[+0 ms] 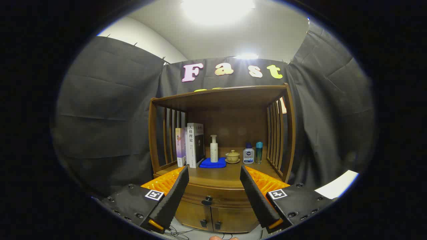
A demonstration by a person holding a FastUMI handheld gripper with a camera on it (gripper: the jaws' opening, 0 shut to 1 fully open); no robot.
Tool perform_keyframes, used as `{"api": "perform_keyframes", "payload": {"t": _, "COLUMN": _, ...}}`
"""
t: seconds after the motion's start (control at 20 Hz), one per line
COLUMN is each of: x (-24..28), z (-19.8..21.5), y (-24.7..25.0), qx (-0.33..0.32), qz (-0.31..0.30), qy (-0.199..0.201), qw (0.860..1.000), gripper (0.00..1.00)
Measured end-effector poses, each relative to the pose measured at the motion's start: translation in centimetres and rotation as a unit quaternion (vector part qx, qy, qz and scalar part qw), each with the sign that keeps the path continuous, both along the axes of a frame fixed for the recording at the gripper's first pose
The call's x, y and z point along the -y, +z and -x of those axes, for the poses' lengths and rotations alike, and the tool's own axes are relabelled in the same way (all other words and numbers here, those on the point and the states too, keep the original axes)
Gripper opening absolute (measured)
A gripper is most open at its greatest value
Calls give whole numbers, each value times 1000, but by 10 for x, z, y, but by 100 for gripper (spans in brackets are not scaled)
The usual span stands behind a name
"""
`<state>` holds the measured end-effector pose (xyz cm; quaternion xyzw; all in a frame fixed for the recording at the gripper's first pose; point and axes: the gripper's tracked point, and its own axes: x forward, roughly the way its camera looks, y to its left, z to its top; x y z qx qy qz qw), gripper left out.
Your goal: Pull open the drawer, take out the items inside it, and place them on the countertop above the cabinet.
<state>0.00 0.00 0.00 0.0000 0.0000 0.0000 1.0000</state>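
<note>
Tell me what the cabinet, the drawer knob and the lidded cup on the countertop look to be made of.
Cabinet: wood, brown with a smooth satin sheen, grain faintly visible. Drawer knob: dark and slightly shiny, probably metal; too small to be sure. Lidded cup: glossy pale yellow-beige, likely glazed ceramic, on a matching saucer. The gripper is open, fingers apart before the closed drawer, holding nothing.
</note>
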Motion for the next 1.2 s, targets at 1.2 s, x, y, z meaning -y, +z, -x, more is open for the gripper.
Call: {"api": "perform_keyframes", "payload": {"t": 1.2, "x": 17, "z": -16, "y": -36, "qx": -32, "qz": -13, "qy": -9, "qw": 999, "gripper": 98}}
